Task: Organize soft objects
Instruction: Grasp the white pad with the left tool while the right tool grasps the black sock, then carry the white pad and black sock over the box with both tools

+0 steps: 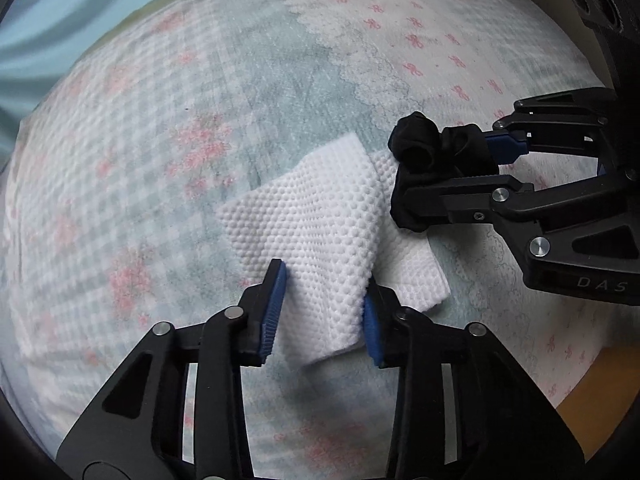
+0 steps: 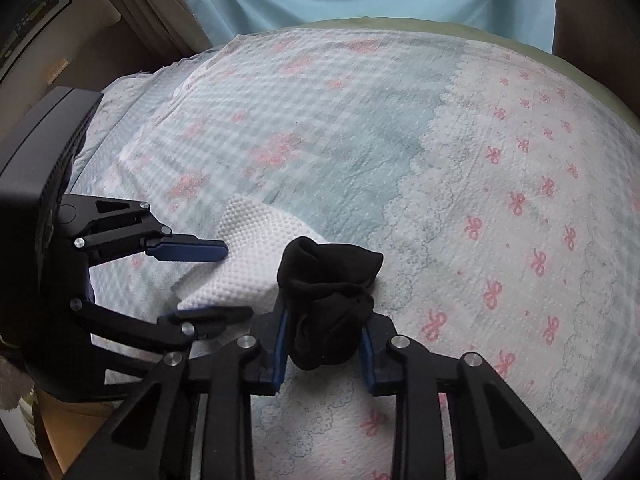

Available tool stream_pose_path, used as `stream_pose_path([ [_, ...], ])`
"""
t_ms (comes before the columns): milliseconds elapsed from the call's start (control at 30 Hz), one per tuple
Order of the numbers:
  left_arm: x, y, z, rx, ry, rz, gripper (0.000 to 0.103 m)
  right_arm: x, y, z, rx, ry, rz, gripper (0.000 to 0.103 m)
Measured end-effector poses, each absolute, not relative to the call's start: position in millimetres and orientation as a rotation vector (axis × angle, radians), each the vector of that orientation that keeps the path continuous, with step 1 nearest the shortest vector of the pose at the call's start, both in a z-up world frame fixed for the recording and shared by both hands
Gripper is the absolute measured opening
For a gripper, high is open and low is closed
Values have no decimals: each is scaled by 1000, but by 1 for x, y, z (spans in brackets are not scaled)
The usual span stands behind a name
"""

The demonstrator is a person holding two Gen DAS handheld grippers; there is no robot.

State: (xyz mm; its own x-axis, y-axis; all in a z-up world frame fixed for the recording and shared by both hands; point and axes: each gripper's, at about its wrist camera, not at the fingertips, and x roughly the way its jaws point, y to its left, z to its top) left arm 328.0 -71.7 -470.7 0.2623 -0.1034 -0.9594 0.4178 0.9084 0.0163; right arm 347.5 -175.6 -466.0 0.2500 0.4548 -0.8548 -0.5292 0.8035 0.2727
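On the quilted floral bedspread (image 1: 168, 128), the left claw (image 1: 324, 312) pinches a folded white dimpled cloth (image 1: 320, 216); just beside it, the right claw (image 2: 324, 356) pinches a crumpled black sock (image 2: 328, 304).

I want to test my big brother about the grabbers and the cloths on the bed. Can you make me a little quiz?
1. True or false: the left gripper pinches the white dimpled cloth.
2. What does the right gripper hold? A) a red ball B) the bunched black fabric C) nothing
3. What lies beneath both cloths?

Key: 1 true. 2 B. 3 The bedcover printed with pink bows and pale checks.
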Motion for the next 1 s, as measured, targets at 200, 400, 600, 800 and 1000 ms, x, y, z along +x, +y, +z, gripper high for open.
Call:
stream_pose_path([
  [200, 325, -60, -465, 301, 1246, -351, 14, 349, -177, -465, -50, 1135, 656, 25],
  [400, 326, -48, -443, 249, 1233, -334, 13, 347, -181, -452, -38, 1123, 629, 24],
  [600, 325, -49, -408, 222, 1185, -311, 13, 345, -189, -423, -22, 1095, 597, 24],
  [800, 313, -48, -352, 193, 1139, -289, 13, 332, -197, -379, -17, 1055, 563, 24],
  [1000, 279, -50, -286, 181, 1076, -273, 13, 309, -208, -321, 2, 999, 519, 24],
])
